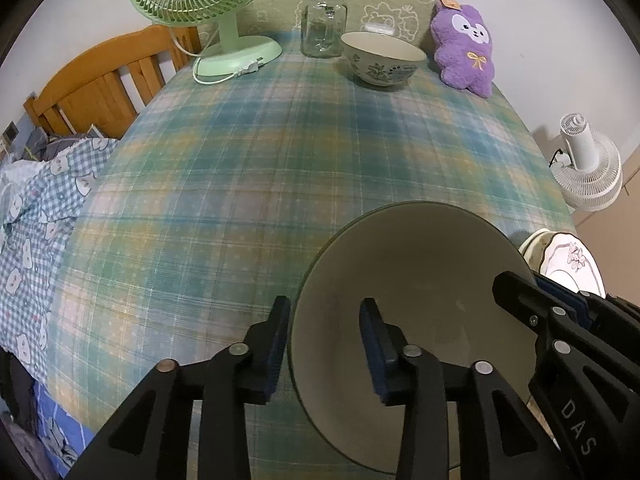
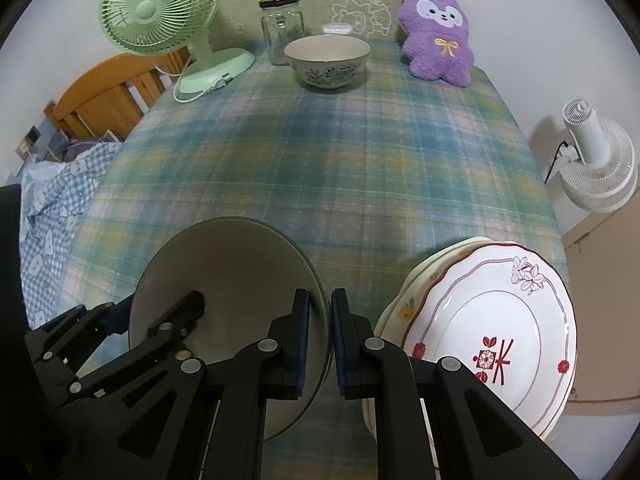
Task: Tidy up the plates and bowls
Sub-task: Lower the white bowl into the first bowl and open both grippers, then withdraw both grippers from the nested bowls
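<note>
A plain grey-rimmed bowl [image 1: 416, 312] [image 2: 236, 280] is near the table's front edge, between both grippers. My left gripper [image 1: 324, 344] straddles its left rim, with its jaws apart and a gap on both sides. My right gripper [image 2: 320, 340] is shut on the bowl's right rim, also seen in the left wrist view [image 1: 560, 320]. A second bowl with blue flower pattern [image 1: 382, 58] [image 2: 327, 60] stands at the far end. A stack of plates [image 2: 492, 332] [image 1: 568, 260], top one white with red flowers, lies at the front right.
At the table's far end stand a green desk fan [image 2: 160, 20], a glass jar [image 2: 280, 28] and a purple plush toy [image 2: 438, 36]. A white floor fan [image 2: 596, 160] stands right of the table. A wooden bed frame [image 1: 100, 80] and bedding lie left.
</note>
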`<state>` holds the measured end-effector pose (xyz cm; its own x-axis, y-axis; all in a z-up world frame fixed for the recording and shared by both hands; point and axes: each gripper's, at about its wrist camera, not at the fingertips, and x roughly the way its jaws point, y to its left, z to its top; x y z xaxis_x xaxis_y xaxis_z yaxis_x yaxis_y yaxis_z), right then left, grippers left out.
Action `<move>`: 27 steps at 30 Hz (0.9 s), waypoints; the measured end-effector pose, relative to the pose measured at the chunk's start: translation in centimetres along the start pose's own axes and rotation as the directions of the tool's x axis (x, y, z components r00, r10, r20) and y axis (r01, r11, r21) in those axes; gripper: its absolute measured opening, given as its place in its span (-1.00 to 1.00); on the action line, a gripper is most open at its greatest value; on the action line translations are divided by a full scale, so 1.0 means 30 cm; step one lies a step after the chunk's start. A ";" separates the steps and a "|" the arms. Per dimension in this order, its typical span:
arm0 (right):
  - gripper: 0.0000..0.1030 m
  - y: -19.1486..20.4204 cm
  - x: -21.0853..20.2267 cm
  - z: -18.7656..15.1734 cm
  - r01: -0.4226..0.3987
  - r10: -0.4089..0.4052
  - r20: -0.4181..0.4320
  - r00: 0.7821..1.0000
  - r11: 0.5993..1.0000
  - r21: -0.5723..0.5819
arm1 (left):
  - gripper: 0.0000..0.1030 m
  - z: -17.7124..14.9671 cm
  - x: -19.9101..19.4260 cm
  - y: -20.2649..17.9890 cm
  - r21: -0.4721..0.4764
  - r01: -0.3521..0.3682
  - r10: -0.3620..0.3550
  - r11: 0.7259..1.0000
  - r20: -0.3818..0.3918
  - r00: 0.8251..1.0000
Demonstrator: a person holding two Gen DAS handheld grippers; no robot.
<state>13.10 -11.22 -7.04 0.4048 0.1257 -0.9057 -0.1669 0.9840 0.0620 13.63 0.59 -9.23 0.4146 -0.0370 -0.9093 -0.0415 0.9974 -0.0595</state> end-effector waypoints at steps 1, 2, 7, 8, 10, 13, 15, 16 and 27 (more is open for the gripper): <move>-0.71 0.001 0.000 0.001 0.000 0.000 0.000 1.000 1.000 -0.004 | -0.19 0.000 0.000 -0.001 0.006 -0.002 0.002 1.000 -0.002 1.000; -0.68 0.001 -0.001 0.001 0.002 -0.002 -0.001 1.000 1.000 -0.005 | -0.07 0.001 0.000 -0.002 0.008 0.000 0.000 1.000 -0.002 1.000; -0.30 -0.023 -0.018 0.003 0.027 -0.027 0.001 1.000 1.000 0.015 | 0.27 0.008 -0.026 0.014 -0.018 -0.011 0.011 1.000 0.019 1.000; -0.23 -0.030 -0.025 0.004 0.032 -0.032 0.005 0.999 0.999 0.018 | 0.31 0.010 -0.030 0.017 -0.020 -0.012 0.013 1.000 0.021 1.000; 0.03 -0.041 -0.041 0.007 0.045 -0.045 0.018 0.999 0.999 0.023 | 0.36 0.013 -0.047 0.023 -0.029 -0.015 0.016 0.999 0.033 0.999; 0.24 -0.059 -0.074 0.014 0.037 -0.038 0.040 0.998 0.999 0.031 | 0.43 0.018 -0.084 0.026 -0.029 -0.023 0.025 0.999 0.059 0.998; 0.31 -0.069 -0.095 0.021 0.033 -0.034 0.053 0.998 0.999 0.032 | 0.52 0.021 -0.110 0.021 -0.017 -0.042 0.043 0.999 0.079 0.996; 0.34 -0.073 -0.109 0.025 0.029 -0.031 0.062 0.998 0.999 0.032 | 0.54 0.024 -0.119 0.020 -0.016 -0.045 0.046 0.999 0.086 0.995; 0.53 -0.077 -0.282 0.101 -0.020 0.014 0.162 0.987 0.999 0.037 | 0.70 0.089 -0.287 -0.005 0.000 -0.059 0.058 0.998 0.173 0.983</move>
<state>12.78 -14.18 1.75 0.5428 0.1584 -0.8248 -0.1418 0.9852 0.0959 12.50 0.94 -0.29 0.5626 0.0323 -0.8261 -0.0658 0.9978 -0.0059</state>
